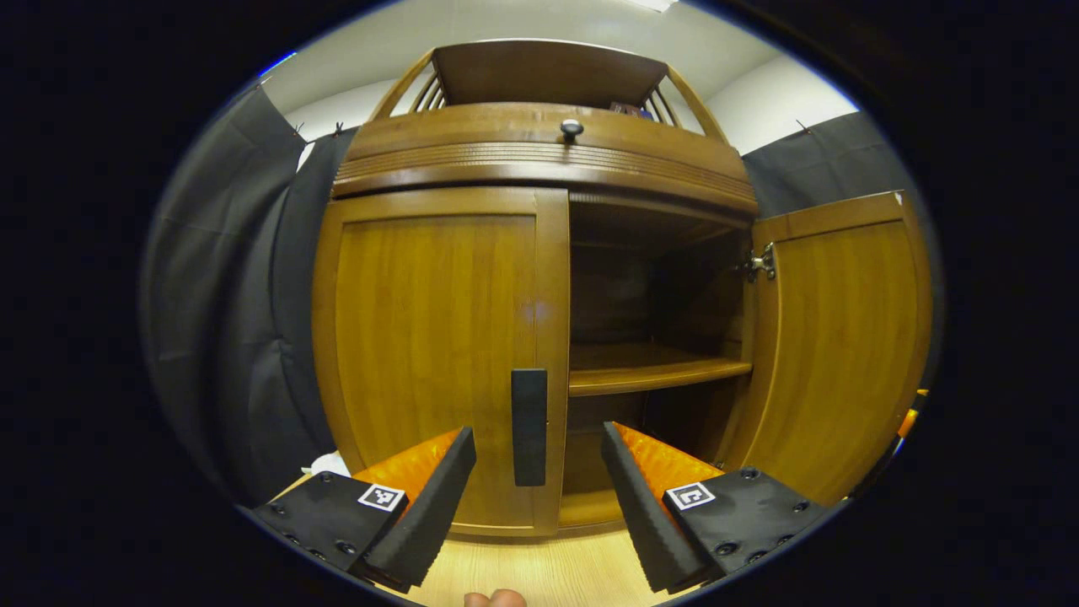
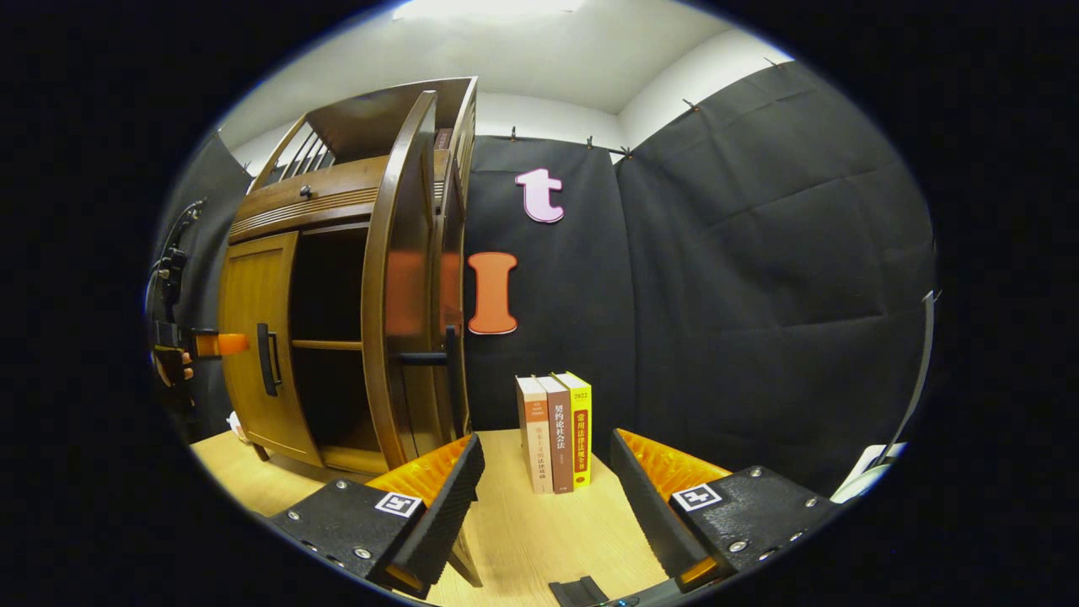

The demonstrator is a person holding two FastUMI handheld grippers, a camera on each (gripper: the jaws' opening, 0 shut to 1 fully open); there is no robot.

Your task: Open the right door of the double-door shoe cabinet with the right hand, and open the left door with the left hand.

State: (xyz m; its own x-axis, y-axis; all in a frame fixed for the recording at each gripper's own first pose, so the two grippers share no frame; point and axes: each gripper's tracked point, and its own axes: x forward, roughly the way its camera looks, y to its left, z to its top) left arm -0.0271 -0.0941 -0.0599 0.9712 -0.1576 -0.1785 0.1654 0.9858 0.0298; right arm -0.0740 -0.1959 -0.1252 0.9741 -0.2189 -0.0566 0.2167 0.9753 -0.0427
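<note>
The wooden shoe cabinet [image 1: 539,160] fills the left gripper view. Its left door [image 1: 430,337] is closed, with a black vertical handle [image 1: 528,426] on its right edge. The right door [image 1: 834,337] is swung wide open, showing a shelf [image 1: 657,367] inside. My left gripper [image 1: 538,438] is open, its fingers straddling the handle's line a short way in front of it, not touching. In the right gripper view the open right door [image 2: 396,312] shows edge-on, its handle [image 2: 451,371] just above my open, empty right gripper [image 2: 546,443]. The left gripper [image 2: 215,344] and a hand show by the left door [image 2: 257,337].
Three books [image 2: 556,430] stand upright on the light wooden table [image 2: 523,539], right of the cabinet. A drawer with a round knob [image 1: 571,128] sits above the doors. Black cloth walls close in behind and at both sides.
</note>
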